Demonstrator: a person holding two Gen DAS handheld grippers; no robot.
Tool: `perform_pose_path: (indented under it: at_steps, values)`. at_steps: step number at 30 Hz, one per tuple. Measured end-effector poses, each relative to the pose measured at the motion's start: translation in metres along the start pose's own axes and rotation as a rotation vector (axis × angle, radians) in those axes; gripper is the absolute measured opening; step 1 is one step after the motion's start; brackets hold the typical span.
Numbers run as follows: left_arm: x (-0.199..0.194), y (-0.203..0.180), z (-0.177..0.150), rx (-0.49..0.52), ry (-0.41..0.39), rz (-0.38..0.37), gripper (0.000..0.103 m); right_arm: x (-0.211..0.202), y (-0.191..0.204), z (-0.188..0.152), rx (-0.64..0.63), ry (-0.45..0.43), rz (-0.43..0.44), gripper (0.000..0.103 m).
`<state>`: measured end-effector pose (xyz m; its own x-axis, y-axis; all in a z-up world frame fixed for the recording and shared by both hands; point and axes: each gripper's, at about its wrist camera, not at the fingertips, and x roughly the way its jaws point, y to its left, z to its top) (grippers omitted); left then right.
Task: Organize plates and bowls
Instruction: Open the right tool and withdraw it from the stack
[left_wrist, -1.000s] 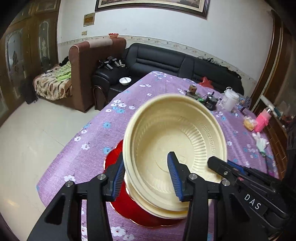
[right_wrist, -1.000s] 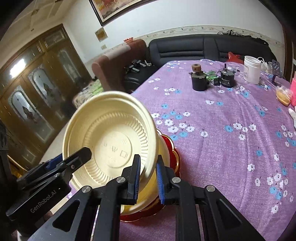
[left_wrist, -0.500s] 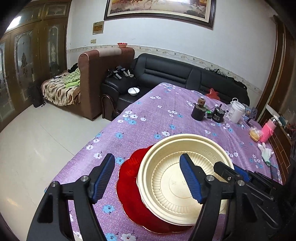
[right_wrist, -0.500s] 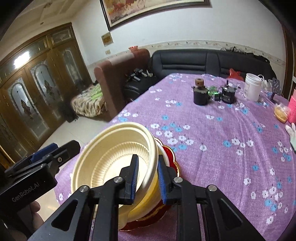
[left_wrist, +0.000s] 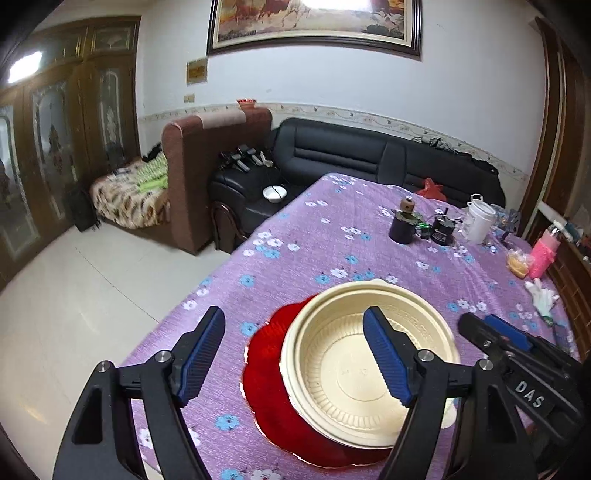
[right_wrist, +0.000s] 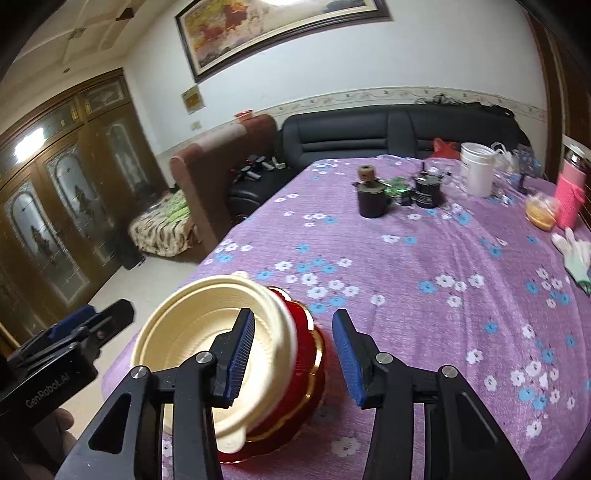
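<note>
Cream bowl: matt ribbed plastic. Red plate beneath: glossy plastic. Tablecloth: soft floral cloth. Gripper pads: ridged blue rubber-like finish.

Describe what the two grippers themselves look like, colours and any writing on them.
Both grippers, left and right, have matte black angular frames with triangular cut-outs, silver pivot screws, and two fingers faced with ribbed blue pads. The left one's body reads "GenRobot.AI" in the right view; the right one's reads "DAS" in the left view. No cables show.
</note>
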<state>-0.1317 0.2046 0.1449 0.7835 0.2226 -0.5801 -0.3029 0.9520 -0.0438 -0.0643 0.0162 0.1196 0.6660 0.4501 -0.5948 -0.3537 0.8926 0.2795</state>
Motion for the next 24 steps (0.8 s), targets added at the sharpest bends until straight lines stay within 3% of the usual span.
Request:
perform_pose_path:
  at_steps: [6,24]
  values:
    - [-0.006,-0.009,-0.003,0.041,-0.040,0.066,0.085,-0.007,-0.010,-0.008,0.026,-0.005,-0.016,0.050]
    - [-0.019,-0.035,-0.016,0.113,-0.038,0.068,0.088,-0.027,-0.023,-0.029,0.067,-0.010,-0.027,0.054]
